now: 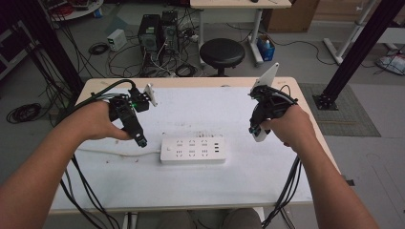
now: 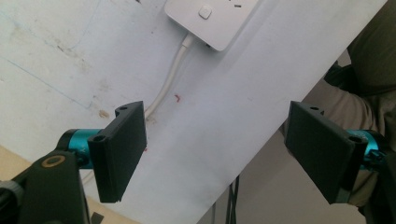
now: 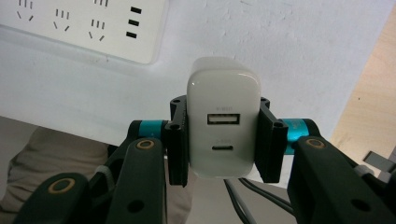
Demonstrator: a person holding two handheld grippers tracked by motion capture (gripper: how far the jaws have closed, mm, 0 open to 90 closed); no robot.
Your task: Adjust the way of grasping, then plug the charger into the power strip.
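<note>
Charger (image 3: 223, 116), a white block with 2 ports on its face, is the piece in hand. Going left to right from the power strip (image 1: 192, 150) at the middle of the worktop (image 1: 200, 112): the left gripper (image 1: 138, 138) hovers just left of the strip, over its white cable (image 2: 170, 77), fingers (image 2: 119, 149) released and spread with nothing between them, likely ready to steady the strip. Right of the strip, the right gripper (image 1: 258, 131) has its fingers (image 3: 270, 140) clenched on the charger's sides, ports facing the camera, so its far end probably points toward the sockets. Writing above the ports is too small to read.
</note>
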